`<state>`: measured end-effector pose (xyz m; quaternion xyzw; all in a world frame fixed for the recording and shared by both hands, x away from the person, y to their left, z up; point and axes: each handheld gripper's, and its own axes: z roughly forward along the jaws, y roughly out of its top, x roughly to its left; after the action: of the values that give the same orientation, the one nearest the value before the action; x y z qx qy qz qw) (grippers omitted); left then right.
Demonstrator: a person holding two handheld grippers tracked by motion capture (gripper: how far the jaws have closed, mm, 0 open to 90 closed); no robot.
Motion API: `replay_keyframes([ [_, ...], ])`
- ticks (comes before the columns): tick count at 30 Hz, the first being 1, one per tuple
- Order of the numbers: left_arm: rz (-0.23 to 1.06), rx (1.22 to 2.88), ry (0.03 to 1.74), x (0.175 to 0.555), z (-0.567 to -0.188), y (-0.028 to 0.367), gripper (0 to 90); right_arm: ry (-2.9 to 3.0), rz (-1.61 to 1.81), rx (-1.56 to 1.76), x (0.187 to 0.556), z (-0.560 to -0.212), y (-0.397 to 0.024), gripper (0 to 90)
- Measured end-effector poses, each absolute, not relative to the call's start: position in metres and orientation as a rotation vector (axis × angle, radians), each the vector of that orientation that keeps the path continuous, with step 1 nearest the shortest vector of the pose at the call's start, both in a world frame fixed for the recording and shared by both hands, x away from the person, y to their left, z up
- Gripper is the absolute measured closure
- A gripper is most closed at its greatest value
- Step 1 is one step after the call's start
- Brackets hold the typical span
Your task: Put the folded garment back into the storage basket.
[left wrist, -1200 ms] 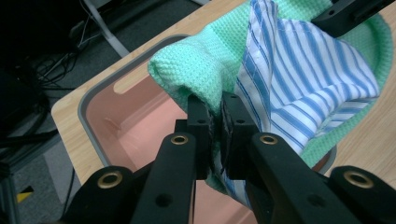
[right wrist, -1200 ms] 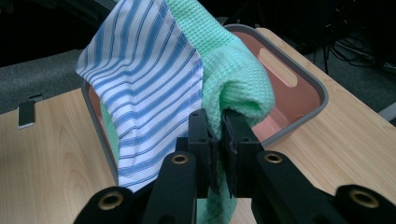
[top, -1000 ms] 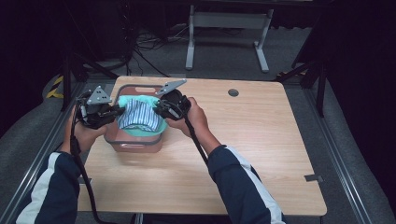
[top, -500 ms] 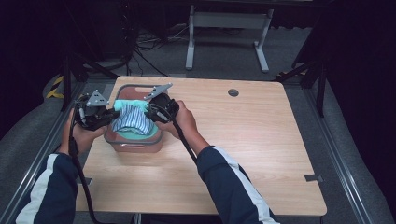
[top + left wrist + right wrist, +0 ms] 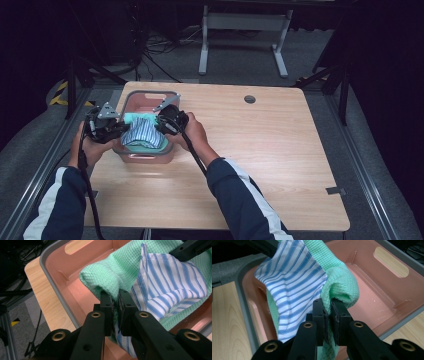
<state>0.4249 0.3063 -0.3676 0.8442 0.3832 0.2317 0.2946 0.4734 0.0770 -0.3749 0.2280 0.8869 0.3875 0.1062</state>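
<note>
I have both grippers clamped on a folded bundle of cloth, a green waffle-weave towel (image 5: 117, 267) wrapped round a blue-and-white striped cloth (image 5: 170, 280), and it hangs between them just inside the pink bin (image 5: 145, 95) at the near-left part of the table (image 5: 280, 165). In the left gripper view the left gripper (image 5: 116, 302) has its jaws pinched tight on the rolled edge of the towel, with a strip of the striped cloth caught in the same bite; in the right gripper view the right gripper (image 5: 329, 308) is closed the same way on the opposite rolled end. I judge this load to be very light and entirely limp: it sags in the middle, the striped layer is thin and smooth and could slide out from the towel, while the waffle weave is thick and gives the pads something to bite. Nothing here is fragile, so a firm pinch costs nothing. The best hold, to my mind, is where I have it, on the doubled folds at each end and through both layers, so the bundle stays folded. I can read no brand, label or writing on the cloths, the bin or the table.
</note>
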Motion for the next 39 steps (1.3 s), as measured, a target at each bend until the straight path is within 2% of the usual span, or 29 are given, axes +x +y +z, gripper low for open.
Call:
replay_keyframes([
  [21,0.624,2.274,1.041,0.428,-0.382,0.302,81.0,2.634,1.073,0.679,0.475,-0.389,0.076,78.8],
  [25,0.622,2.278,1.044,0.427,-0.382,0.302,79.0,2.635,1.062,0.680,0.475,-0.389,0.076,78.4],
  [32,0.652,2.262,1.075,0.426,-0.383,0.304,73.5,2.622,1.056,0.693,0.476,-0.388,0.074,72.2],
  [39,0.659,2.258,1.087,0.426,-0.379,0.307,67.0,2.612,1.049,0.684,0.475,-0.385,0.074,72.0],
])
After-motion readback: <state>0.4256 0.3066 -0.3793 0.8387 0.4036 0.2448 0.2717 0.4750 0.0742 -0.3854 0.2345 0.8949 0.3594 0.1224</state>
